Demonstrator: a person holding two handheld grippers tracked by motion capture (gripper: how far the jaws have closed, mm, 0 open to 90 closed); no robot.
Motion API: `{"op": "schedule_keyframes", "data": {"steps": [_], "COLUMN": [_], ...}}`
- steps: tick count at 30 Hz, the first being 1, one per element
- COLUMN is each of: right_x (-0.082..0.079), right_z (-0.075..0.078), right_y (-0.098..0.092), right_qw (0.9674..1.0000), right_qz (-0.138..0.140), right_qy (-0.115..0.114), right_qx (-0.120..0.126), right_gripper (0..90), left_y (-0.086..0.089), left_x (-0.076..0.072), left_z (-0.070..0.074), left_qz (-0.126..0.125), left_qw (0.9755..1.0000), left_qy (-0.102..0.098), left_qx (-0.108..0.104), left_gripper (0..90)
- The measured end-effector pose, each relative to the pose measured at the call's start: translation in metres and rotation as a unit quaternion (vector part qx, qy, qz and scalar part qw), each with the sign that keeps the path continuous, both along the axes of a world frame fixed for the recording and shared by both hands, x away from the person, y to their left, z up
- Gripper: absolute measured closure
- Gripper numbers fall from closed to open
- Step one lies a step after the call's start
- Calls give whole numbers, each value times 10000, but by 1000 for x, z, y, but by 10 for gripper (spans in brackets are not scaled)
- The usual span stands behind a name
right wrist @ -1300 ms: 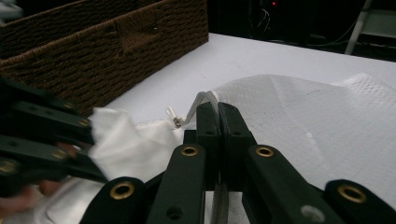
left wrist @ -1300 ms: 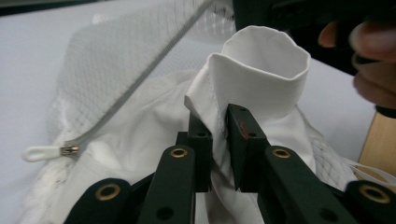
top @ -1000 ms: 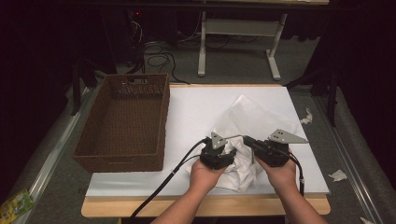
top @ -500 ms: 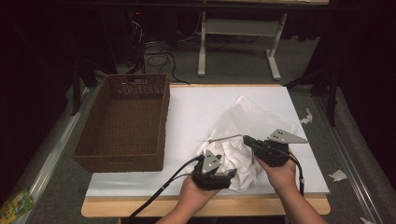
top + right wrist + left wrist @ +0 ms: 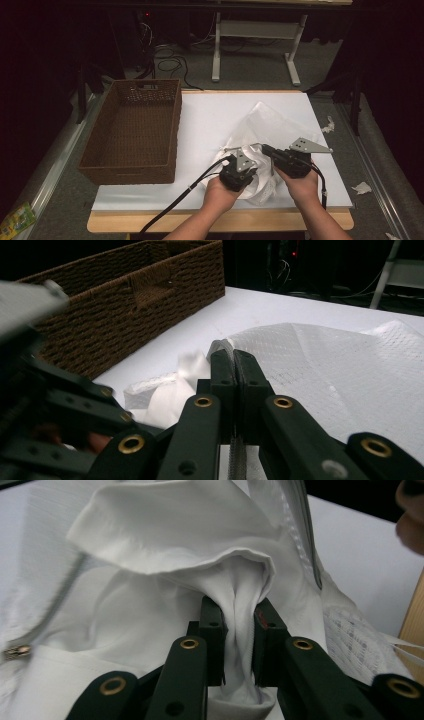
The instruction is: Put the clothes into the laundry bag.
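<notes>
Cloth [image 5: 165, 545] fills the jaws of your left gripper [image 5: 239, 625]: they have just been closing, and now they pinch a bunched white fold between the pads. Your right gripper [image 5: 233, 362] is pressed together on the edge of the mesh bag [image 5: 320, 365], thin netting caught between its jaws. Both grippers sit side by side at the near edge of the table [image 5: 215, 115], right of the basket [image 5: 132, 130]. The cloth lies bundled with the bag, well apart from the basket, and the bag spreads away from you past the grippers.
</notes>
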State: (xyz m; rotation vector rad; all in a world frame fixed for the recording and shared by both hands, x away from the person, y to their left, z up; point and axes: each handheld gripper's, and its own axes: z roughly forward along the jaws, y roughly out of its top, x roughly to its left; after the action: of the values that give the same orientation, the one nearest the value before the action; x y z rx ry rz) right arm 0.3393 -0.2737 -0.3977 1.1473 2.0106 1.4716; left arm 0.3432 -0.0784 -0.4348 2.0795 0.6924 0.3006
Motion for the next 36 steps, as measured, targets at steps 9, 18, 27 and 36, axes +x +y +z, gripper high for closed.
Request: {"op": "schedule_keyframes", "data": {"steps": [9,18,27,36], "right_x": [-2,-2,-2,-3], "right_z": [3,3,0,-1], "right_y": [-2,-3,1,5], "right_qw": [10000,10000,10000,10000], "right_qz": [11,-21,5,63], "right_qy": [-67,-45,-45,-31], "right_qx": [50,42,-17,-28], "right_gripper": [894,894,894,894], "left_y": [2,38,38,49], "left_x": [12,-13,-13,-5], "left_z": [2,-22,-26,-6], "left_qz": [408,431,398,687], "left_qw": [9973,9945,9957,9896], "left_qy": [24,-103,-263,-456], "left_qx": [-610,-949,-789,-1177], "left_gripper": [503,285,812,849]}}
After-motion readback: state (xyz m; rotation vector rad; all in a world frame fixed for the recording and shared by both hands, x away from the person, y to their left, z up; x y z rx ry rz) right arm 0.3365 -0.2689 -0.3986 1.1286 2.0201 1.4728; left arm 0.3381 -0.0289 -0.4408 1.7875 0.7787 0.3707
